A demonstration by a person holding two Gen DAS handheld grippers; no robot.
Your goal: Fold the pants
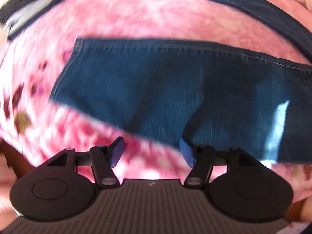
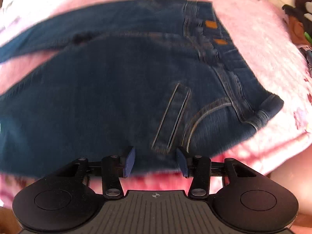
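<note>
At the bottom of the left wrist picture, the left claw (image 1: 152, 152) stands open. Its two blue pads (image 1: 118, 152) are apart and nothing is between them. The pad on the right side sits just in front of the edge of the pants (image 1: 156, 89), but I cannot tell if it touches them. The pad on the left side is over the pink blanket (image 1: 136, 17).

At the bottom of the right wrist picture, the right claw (image 2: 156, 160) is open too. Its pads are apart and hold nothing. Between them you see blue cloth and a strip of pink blanket (image 2: 253, 44) under it. I cannot tell if the pads touch the cloth.

The pants are dark blue jeans. They lie on the fluffy pink blanket, which has darker red flowers near the lower left of the left wrist picture. In that picture one leg fills the middle, with a stitched hem along its top edge. The other leg runs as a band across the upper right. A bright patch of light falls on the leg at the right.

In the right wrist picture the top part of the pants (image 2: 117, 89) fills the middle. The waistband is at the upper right, with two orange tags (image 2: 211, 24) on it. A curved pocket seam and a long stitched flap sit just above the claw. Both pictures are blurry.

A grey and dark cloth (image 1: 37, 5) lies at the upper left of the left wrist picture.
</note>
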